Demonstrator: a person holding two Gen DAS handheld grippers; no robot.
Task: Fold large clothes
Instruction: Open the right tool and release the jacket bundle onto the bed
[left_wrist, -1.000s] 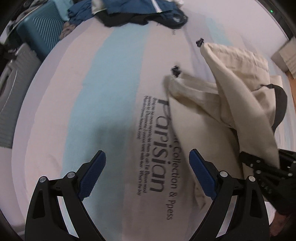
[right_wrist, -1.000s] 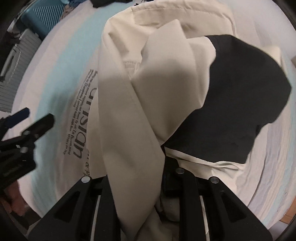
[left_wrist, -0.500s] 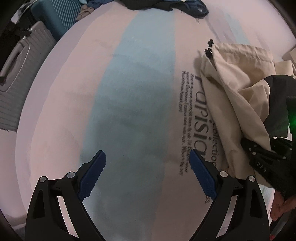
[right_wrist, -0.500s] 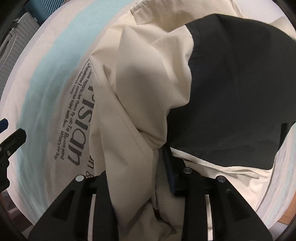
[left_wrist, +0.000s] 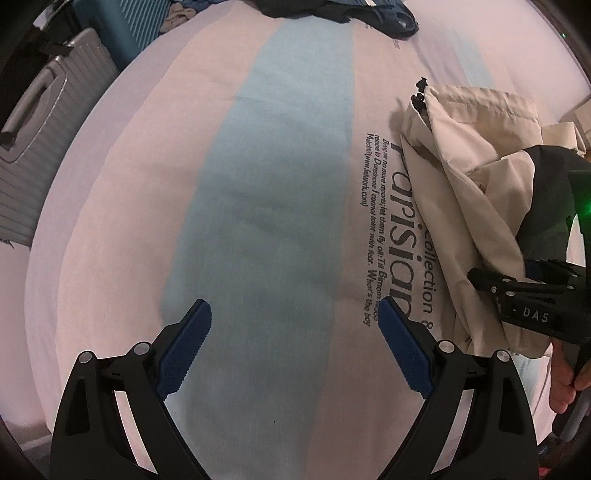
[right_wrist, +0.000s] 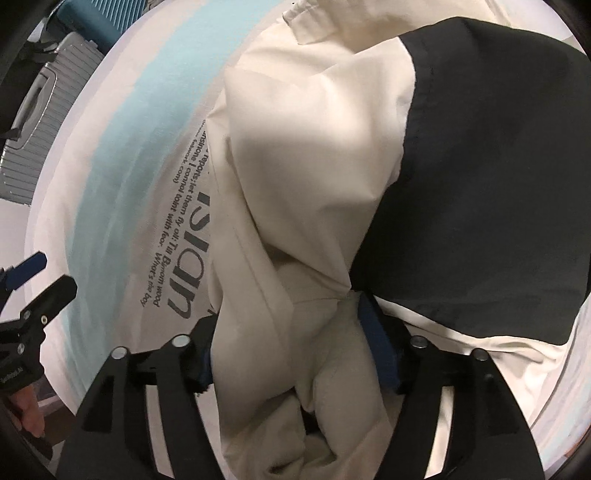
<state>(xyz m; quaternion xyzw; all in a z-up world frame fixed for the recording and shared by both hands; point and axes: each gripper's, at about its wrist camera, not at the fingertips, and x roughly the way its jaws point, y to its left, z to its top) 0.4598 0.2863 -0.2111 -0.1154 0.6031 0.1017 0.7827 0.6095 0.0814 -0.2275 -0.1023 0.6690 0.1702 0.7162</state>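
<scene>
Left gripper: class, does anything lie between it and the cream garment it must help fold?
Nothing visible does. The left gripper hangs open over bare bedsheet; the cream garment lies off to its right, where the right gripper's jaws are opening around its cloth.

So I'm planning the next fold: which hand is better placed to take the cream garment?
Right. The right gripper is opening with the cream garment between its fingers; the left gripper hangs over bare bedsheet.
</scene>
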